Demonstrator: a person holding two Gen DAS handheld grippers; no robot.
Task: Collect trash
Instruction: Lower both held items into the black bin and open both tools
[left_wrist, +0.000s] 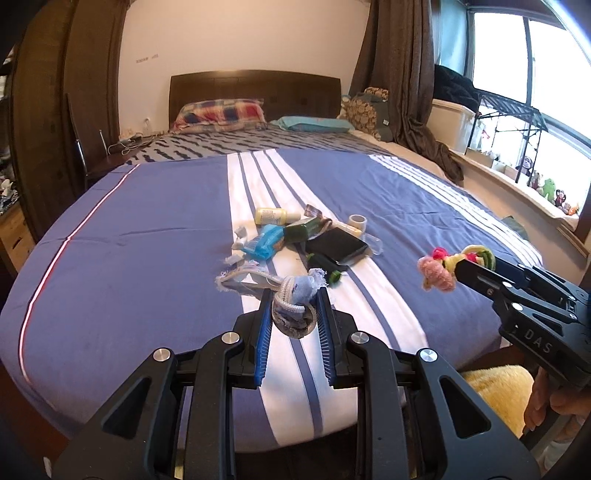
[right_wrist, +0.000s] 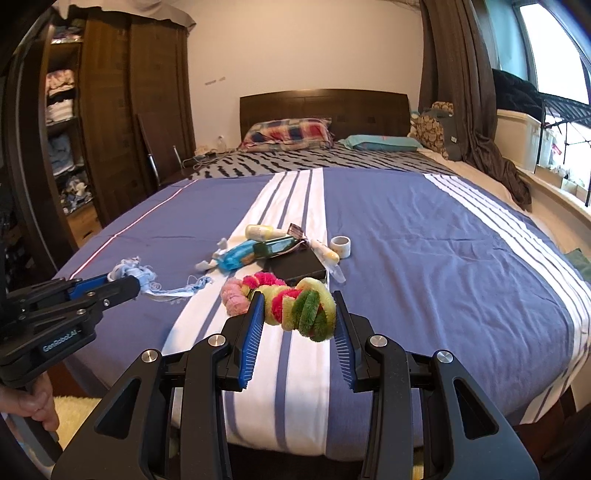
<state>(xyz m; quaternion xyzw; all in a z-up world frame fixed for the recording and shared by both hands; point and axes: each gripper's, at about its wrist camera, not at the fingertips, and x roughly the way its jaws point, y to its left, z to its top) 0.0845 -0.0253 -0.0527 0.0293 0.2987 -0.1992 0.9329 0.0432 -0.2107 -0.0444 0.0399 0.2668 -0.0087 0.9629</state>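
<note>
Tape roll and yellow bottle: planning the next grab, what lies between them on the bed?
In the right wrist view, a green bottle and a dark wrapper lie between the tape roll and the yellow bottle.

bed (left_wrist: 140, 229): blue cover, white stripes, fills mid-frame | centre stripe pile: yellow bottle (left_wrist: 271, 215), blue packet (left_wrist: 264, 245), green bottle (left_wrist: 304, 229), black box (left_wrist: 337, 248), tape roll (left_wrist: 357, 220) | upper frame: plaid pillow (left_wrist: 221, 112), teal pillow (left_wrist: 314, 123)
</note>
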